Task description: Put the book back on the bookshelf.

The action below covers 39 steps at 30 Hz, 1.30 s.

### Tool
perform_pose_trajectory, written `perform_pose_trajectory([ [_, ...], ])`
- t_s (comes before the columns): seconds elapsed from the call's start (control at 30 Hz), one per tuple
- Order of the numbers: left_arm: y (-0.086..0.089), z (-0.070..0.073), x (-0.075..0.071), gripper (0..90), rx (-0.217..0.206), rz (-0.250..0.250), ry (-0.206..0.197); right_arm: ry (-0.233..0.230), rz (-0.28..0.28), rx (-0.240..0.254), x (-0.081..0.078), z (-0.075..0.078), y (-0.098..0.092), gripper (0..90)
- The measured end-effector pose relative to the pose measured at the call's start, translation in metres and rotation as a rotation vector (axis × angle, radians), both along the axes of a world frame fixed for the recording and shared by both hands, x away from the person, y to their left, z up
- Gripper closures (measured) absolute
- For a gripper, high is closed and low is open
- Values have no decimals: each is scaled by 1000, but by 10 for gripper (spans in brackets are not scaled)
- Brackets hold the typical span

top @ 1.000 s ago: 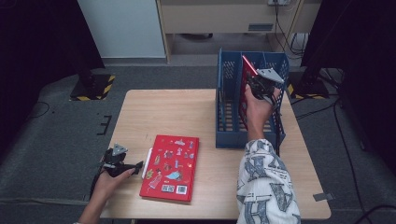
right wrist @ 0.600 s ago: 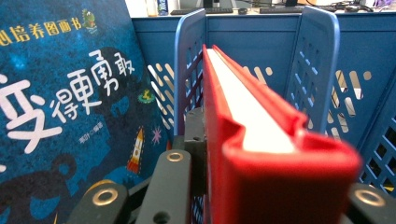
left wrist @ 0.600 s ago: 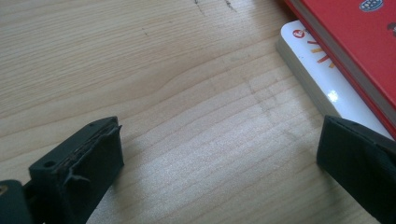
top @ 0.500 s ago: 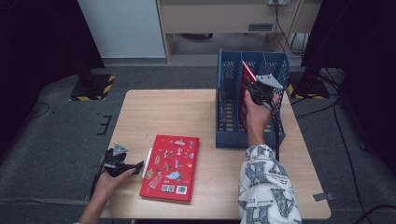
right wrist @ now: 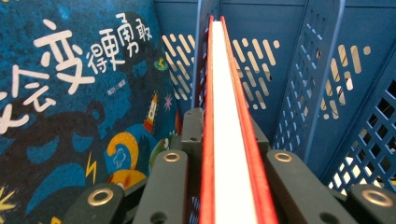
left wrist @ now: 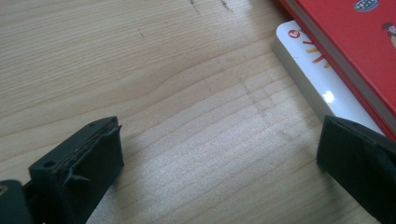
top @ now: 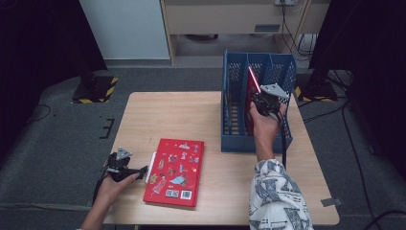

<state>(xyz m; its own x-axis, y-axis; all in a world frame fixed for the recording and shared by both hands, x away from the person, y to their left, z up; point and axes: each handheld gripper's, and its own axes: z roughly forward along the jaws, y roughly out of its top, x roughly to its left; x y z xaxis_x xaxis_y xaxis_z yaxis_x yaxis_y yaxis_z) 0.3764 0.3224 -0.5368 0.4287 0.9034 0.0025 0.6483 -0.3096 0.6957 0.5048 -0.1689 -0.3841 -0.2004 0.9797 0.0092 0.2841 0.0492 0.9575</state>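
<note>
My right gripper (top: 262,101) is over the blue file rack (top: 239,139) and is shut on a thin red-covered book (top: 252,79) held on edge. That red book (right wrist: 229,116) runs straight ahead between the jaws into a rack slot (right wrist: 303,70). A book with a dark blue cover (right wrist: 70,116) stands in the rack to its left. A second red book (top: 174,170) lies flat near the table's front, with a white book (left wrist: 313,70) under it. My left gripper (top: 142,169) rests on the table just left of this stack. Its jaws (left wrist: 219,163) are open with only bare wood between them.
The wooden table (top: 182,115) stands on a grey floor. The rack has several upright compartments and sits at the table's right rear. Cables trail on the floor at the right, and a cabinet stands behind the table.
My right hand has moved toward me and a little lower, and the red book has sunk deeper into the rack. The left hand has stayed in place.
</note>
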Motion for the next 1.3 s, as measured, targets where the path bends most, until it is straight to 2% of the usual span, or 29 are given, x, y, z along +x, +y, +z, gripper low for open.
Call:
perform_pose_trajectory([
  [0.23, 0, 0, 0, 0, 0, -1, 0, 11, 4, -13, 0, 2, 0, 761],
  [0.43, 0, 0, 0, 0, 1, -1, 0, 5, 3, -1, 1, 3, 0, 738],
  [0.7, 0, 0, 0, 0, 0, -3, 0, 7, -28, -5, 1, 5, 0, 792],
  [0.93, -1, 0, 0, 0, 0, -4, 0, -32, -35, -25, 4, 4, 2, 798],
  [1.07, -1, 0, 1, 0, -1, -5, 1, -61, -59, -45, 12, 6, 4, 798],
  [1.3, -1, 0, 1, 0, 0, -9, 0, -58, -89, -58, 27, 6, 7, 798],
])
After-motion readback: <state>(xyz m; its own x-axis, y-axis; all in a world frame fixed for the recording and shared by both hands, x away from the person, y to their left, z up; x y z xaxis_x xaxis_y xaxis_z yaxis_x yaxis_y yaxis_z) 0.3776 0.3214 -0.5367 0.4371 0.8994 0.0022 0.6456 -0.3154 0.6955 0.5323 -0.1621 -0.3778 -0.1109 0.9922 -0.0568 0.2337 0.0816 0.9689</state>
